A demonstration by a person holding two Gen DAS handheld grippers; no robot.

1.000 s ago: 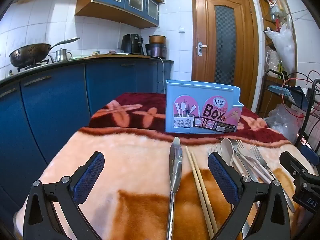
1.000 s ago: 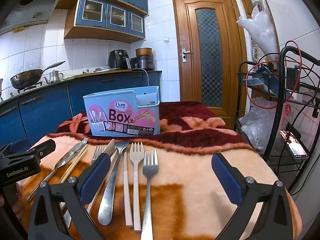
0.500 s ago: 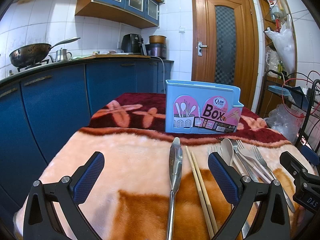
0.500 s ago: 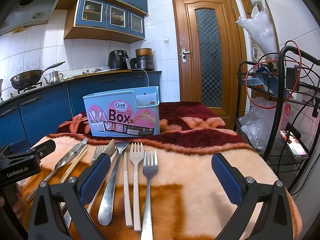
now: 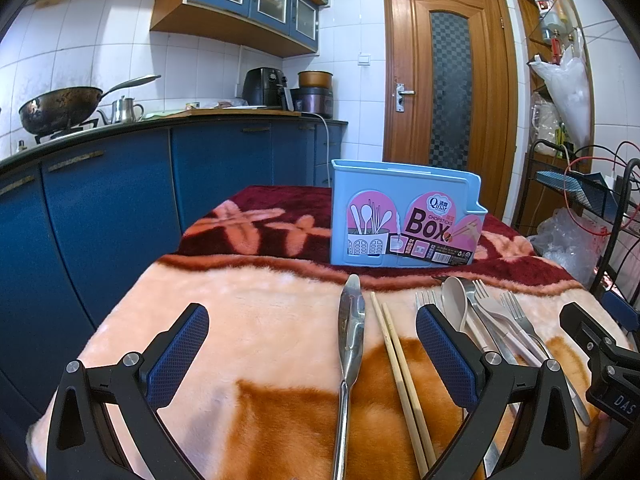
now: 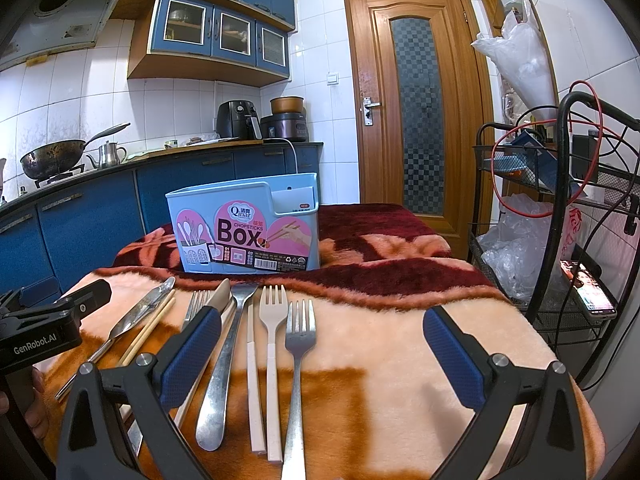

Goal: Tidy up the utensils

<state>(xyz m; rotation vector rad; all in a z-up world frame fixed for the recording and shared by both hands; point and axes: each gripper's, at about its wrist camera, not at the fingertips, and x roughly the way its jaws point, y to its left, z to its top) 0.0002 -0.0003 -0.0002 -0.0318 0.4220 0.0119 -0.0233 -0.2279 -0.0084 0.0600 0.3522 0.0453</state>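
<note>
Kitchen surroundings frame a bench (image 5: 256, 320) draped in a fuzzy peach and maroon blanket, with blue cabinets and a wooden door behind. Nearest the cameras, the left gripper (image 5: 312, 344) hangs with its fingers spread wide and nothing between them, straddling a steel knife (image 5: 351, 320) and a pair of chopsticks (image 5: 394, 344). The right gripper (image 6: 320, 352) is likewise wide open and empty, poised over a metal fork (image 6: 298, 340), a white plastic fork (image 6: 273, 320), one pale chopstick (image 6: 252, 360) and a steel spoon (image 6: 224, 360).

Farther back, at the edge of the maroon band, stands the blue utensil box (image 6: 248, 232), upright, well apart from both grippers.

No utensil has been picked yet, so choosing one is likely the step in hand. The metal fork on the outer right looks easiest: it lies clear of its neighbours. Closing across the handle near its middle, low into the pile, should keep it from tipping, then it goes handle-down into the box.

Handle ends run out of frame at the bottom. The crowded cluster of a beige spoon (image 5: 454, 304) and forks (image 5: 496, 312) behind the left gripper's right finger overlaps too much to count. The box's inside and dividers cannot be seen.
</note>
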